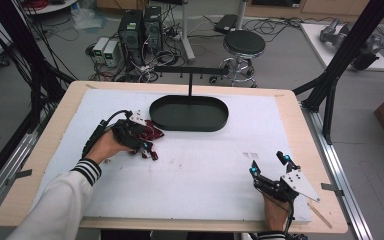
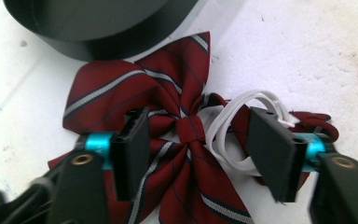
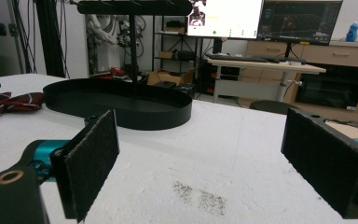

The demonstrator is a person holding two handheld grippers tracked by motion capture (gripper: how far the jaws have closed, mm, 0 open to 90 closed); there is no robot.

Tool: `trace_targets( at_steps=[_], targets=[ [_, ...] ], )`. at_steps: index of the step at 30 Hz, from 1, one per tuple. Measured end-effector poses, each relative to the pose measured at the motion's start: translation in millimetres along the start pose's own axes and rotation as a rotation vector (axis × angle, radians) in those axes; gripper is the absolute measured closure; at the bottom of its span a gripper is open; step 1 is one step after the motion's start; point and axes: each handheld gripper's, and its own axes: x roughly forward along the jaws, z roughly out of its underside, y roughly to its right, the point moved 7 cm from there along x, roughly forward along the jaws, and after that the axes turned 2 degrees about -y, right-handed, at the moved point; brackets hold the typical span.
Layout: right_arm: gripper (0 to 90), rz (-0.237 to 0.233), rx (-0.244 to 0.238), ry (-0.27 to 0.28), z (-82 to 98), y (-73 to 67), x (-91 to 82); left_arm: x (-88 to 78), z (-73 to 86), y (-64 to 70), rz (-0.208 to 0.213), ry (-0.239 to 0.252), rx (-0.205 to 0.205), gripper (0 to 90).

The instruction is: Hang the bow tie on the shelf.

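Nearest to the person, at the front right of the white foam board [image 1: 195, 170], the right gripper [image 1: 270, 165] rests low over the surface, held by a hand [image 1: 276, 212] that comes in from the table's near edge. Its jaws are spread wide with nothing between them; in the right gripper view the two black pads [image 3: 91, 161] stand well apart over bare board.

Farther in, on the left side, the left hand [image 1: 105, 145], in a white sleeve with a dark striped cuff [image 1: 87, 170], holds the left gripper [image 2: 198, 156] down over the bow tie [image 2: 168, 116]. The bow is dark red with white and navy stripes and lies flat on the board, a white elastic loop [image 2: 235, 121] curled just beside its knot [image 2: 189, 128]. The left jaws are partly apart and straddle the knot, one pad over the left wing of the bow, the other over the elastic; whether the pads actually press on the cloth I cannot tell.

Just beyond the bow, close to its far wing, sits the black oval tray [image 1: 189, 122], with a thin post rising from it to a black crossbar [image 1: 190, 70]. Past the table, a stool [image 1: 243, 44] and computer towers [image 1: 140, 27] stand on the floor.
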Motion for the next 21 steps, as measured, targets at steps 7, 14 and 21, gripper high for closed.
trace_targets(
  at_steps=[7,14,21],
  targets=[
    [10.3,0.000,-0.005,0.004,-0.1,1.0,-0.1,3.7,1.4,4.8,0.032,-0.023,0.013,49.3],
    [10.3,0.000,-0.001,0.004,0.0,0.7,-0.5,8.2,2.1,6.8,0.023,-0.060,0.027,59.0],
    [10.2,0.000,0.003,0.005,-0.1,0.7,-0.5,6.4,2.8,6.0,0.012,-0.076,0.030,66.1]
  ],
)
